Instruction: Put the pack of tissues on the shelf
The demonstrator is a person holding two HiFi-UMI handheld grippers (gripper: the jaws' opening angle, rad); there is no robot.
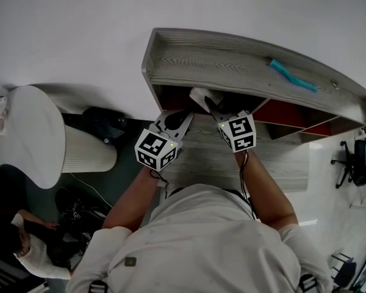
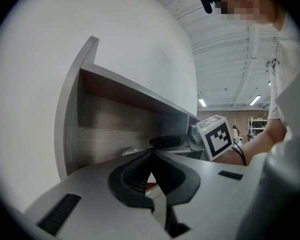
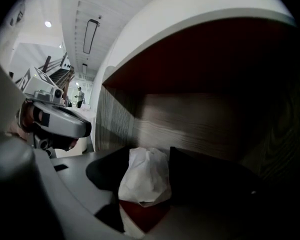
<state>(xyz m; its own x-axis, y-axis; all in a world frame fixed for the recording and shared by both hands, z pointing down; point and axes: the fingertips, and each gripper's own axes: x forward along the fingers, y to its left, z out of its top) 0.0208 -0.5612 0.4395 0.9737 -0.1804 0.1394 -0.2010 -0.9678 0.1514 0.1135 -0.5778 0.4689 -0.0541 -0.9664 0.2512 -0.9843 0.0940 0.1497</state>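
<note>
Right gripper [image 3: 142, 154] is released: jaws spread wide, pads off the load. The pack of tissues [image 3: 146, 176] sits loose right between them, a crumpled white wrapper inside the shelf [image 3: 190, 119] compartment. Dead ahead of the jaws is the shelf's wood-grain back wall, and above them the dark underside of the top board. Just to this gripper's left, the left gripper [image 2: 151, 160] points into the same opening, jaws clenched on nothing. Up on the shelf's top, off to the right, lies a teal strip [image 1: 291, 75].
</note>
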